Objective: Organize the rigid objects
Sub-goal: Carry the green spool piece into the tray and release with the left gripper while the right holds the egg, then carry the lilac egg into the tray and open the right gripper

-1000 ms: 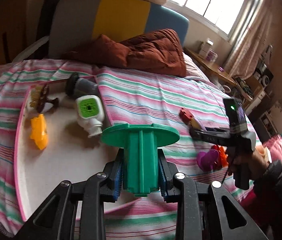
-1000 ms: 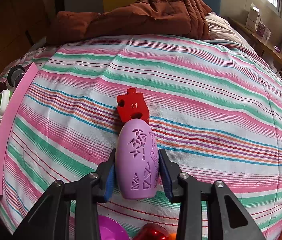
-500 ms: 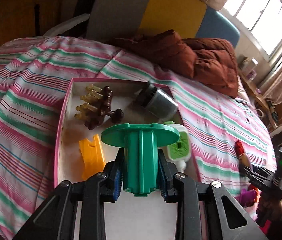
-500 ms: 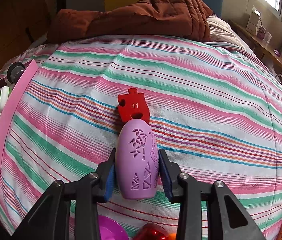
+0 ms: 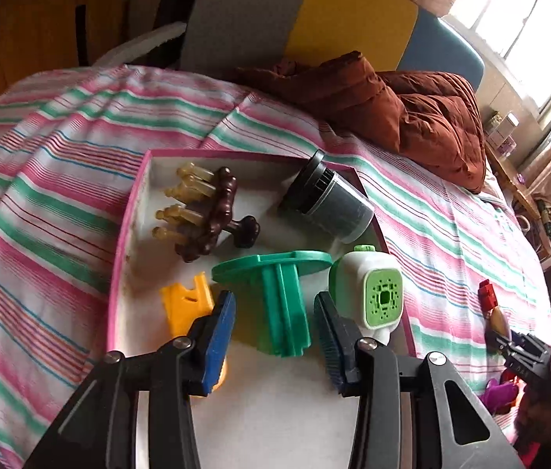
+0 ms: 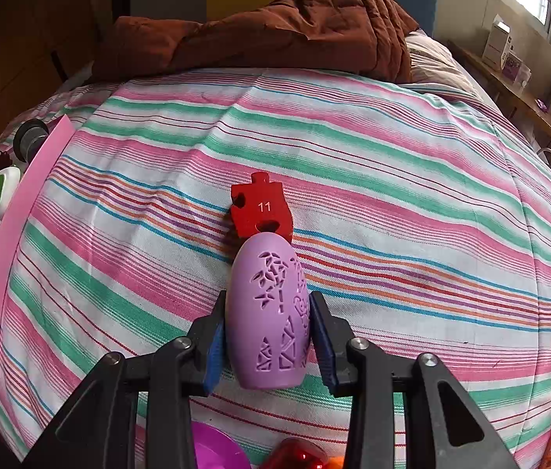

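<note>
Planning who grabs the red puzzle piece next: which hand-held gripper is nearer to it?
Right. The right hand-held gripper, shut on the purple egg, sits just behind the red puzzle piece. The left hand-held gripper is open over the pink tray.

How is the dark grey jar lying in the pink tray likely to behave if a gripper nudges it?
The dark grey jar lies on its side, so its round body would probably roll across the pink tray floor. It looks like rigid plastic, likely stiff and fairly light. Its smooth wall may slip between fingers.
</note>
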